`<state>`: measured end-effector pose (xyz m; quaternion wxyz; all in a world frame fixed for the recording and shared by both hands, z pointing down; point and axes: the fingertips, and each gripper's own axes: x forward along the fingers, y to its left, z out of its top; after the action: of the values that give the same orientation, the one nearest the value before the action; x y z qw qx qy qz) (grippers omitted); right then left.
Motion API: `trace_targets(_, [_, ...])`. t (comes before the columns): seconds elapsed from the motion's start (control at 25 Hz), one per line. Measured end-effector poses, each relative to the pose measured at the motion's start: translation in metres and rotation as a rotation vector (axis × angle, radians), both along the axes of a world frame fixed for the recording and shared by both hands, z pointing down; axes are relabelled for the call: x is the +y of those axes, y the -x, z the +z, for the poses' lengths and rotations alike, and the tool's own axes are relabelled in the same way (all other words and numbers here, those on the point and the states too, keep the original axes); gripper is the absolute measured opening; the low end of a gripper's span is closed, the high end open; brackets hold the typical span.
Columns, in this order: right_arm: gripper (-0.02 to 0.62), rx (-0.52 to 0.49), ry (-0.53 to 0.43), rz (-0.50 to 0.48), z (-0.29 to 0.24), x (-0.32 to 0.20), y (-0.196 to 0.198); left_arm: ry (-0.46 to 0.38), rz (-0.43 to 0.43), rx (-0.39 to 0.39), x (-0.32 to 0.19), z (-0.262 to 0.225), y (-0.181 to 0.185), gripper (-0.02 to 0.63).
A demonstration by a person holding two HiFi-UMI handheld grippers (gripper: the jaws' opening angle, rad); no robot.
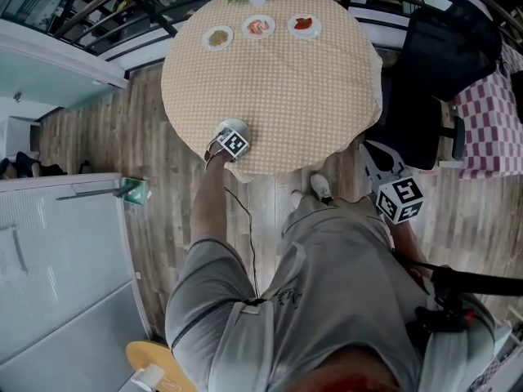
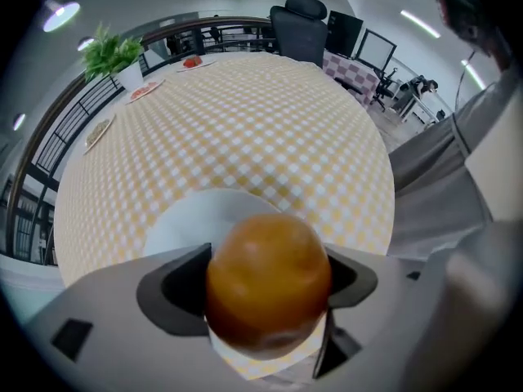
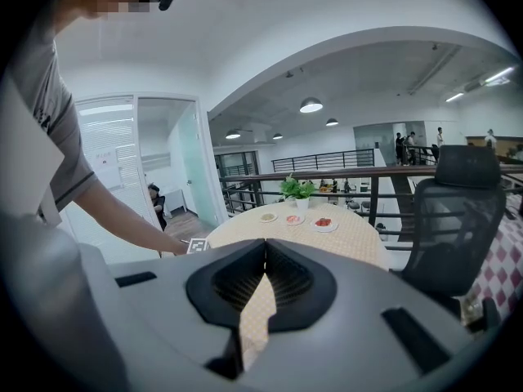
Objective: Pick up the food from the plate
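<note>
The left gripper (image 2: 268,278) has its fingers (image 2: 176,288) spread wide, and they pinch a round brown food (image 2: 268,296); the food fills the whole gap and touches both pads; right under the fingers and the food is a white plate (image 2: 184,219), close to the near edge of the round table (image 2: 270,129) with the yellow check cloth; nothing lies between the fingers but the food.

Far ahead of these fingertips, at the other side of the table, three small plates (image 1: 217,37) (image 1: 258,27) (image 1: 304,26) with bits of food stand in a row; a green plant (image 2: 114,55) stands just behind them, and a dark railing (image 2: 73,109) runs behind that; a black chair (image 2: 298,31) stands ahead and to the right, past the table edge.

The right gripper (image 3: 263,247) is held off the table, well apart from the plate; its fingers are pressed together at the tips with nothing in them; the table and the person's left arm (image 3: 122,219) are out ahead of its fingertips, and the black chair stands to their right.
</note>
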<state>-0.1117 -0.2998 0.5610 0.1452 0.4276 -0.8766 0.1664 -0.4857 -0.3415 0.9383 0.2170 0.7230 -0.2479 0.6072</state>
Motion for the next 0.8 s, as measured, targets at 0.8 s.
trace_targets(0.8, [0.014, -0.005, -0.02, -0.013, -0.007, -0.01, 0.008, 0.077, -0.17, 0.082, -0.018, -0.013, 0.001, 0.371])
